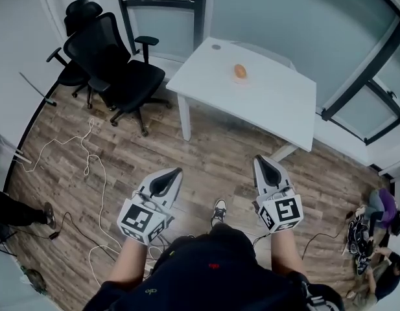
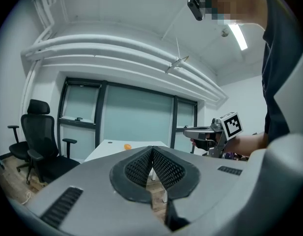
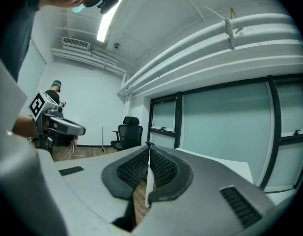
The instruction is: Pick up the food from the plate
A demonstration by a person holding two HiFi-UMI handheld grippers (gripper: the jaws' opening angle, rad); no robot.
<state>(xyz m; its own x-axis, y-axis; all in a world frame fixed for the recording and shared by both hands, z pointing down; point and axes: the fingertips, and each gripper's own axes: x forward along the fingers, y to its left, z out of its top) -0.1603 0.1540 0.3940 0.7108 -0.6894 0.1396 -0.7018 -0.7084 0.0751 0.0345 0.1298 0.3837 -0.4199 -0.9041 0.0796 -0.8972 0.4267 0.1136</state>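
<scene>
An orange piece of food [image 1: 240,71] lies on the white table [image 1: 271,102] across the room; the plate under it is too faint to make out. In the left gripper view the food [image 2: 127,146] is a small orange spot on the far table [image 2: 109,145]. My left gripper [image 1: 178,171] and right gripper [image 1: 258,159] are held over the wooden floor, well short of the table, both pointing towards it. Each is shut with nothing between its pads. Their jaws meet in the left gripper view [image 2: 152,149] and in the right gripper view [image 3: 149,146].
Two black office chairs [image 1: 109,57] stand left of the table. White and black cables [image 1: 89,164] trail over the floor at the left. A person [image 1: 381,212] crouches at the far right, and a foot [image 1: 47,214] shows at the left. Glass walls [image 1: 284,18] run behind the table.
</scene>
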